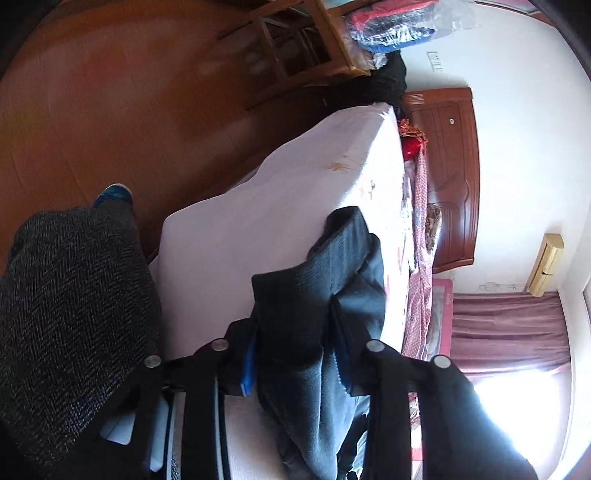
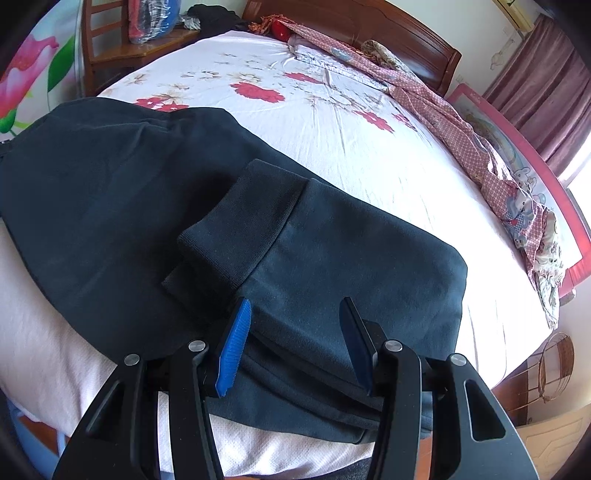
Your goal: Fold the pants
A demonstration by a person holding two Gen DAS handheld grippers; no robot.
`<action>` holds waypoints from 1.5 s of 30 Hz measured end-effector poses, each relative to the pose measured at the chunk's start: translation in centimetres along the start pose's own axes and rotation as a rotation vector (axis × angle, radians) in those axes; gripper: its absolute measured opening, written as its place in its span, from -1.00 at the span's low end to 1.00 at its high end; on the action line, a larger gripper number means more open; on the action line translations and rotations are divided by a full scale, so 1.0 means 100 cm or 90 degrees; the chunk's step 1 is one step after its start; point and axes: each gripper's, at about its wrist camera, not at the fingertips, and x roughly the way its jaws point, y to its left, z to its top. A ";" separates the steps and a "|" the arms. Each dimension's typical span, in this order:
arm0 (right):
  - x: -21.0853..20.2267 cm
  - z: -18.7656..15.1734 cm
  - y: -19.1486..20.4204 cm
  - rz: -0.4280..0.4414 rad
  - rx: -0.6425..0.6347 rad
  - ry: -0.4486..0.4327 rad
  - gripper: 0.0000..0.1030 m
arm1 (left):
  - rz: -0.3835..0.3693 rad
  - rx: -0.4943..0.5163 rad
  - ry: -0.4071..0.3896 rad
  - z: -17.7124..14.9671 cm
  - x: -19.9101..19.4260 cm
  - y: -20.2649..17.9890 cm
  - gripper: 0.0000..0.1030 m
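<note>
Dark blue-grey pants (image 2: 122, 192) lie on the bed, the legs folded back over the body so the ribbed cuffs (image 2: 240, 221) rest on top. My right gripper (image 2: 295, 339) is open, its blue fingers (image 2: 234, 347) straddling the folded layers at the near edge. In the left wrist view, rolled sideways, my left gripper (image 1: 299, 365) is shut on a bunch of the pants fabric (image 1: 317, 295), held up off the mattress edge.
The bed (image 2: 332, 122) has a white floral sheet. A pink checked blanket (image 2: 461, 129) lies along the far side by the wooden headboard (image 2: 369, 26). A wooden chair with bagged clothes (image 2: 155, 22) stands at the back left. The person's tweed-clad leg (image 1: 66, 314) is close on the left.
</note>
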 end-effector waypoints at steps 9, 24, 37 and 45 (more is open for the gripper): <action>-0.016 -0.022 -0.037 0.002 0.096 -0.015 -0.04 | -0.081 0.078 -0.003 -0.001 -0.031 -0.048 -0.59; -0.019 -0.094 -0.122 -0.019 0.322 0.002 -0.04 | -0.216 0.523 0.184 -0.164 0.020 -0.244 -0.59; -0.011 -0.161 -0.165 -0.038 0.453 0.047 -0.04 | -0.202 0.840 0.374 -0.352 0.091 -0.246 -0.46; -0.015 -0.176 -0.192 0.123 0.663 -0.007 -0.04 | -0.175 1.120 0.444 -0.419 0.025 -0.212 0.69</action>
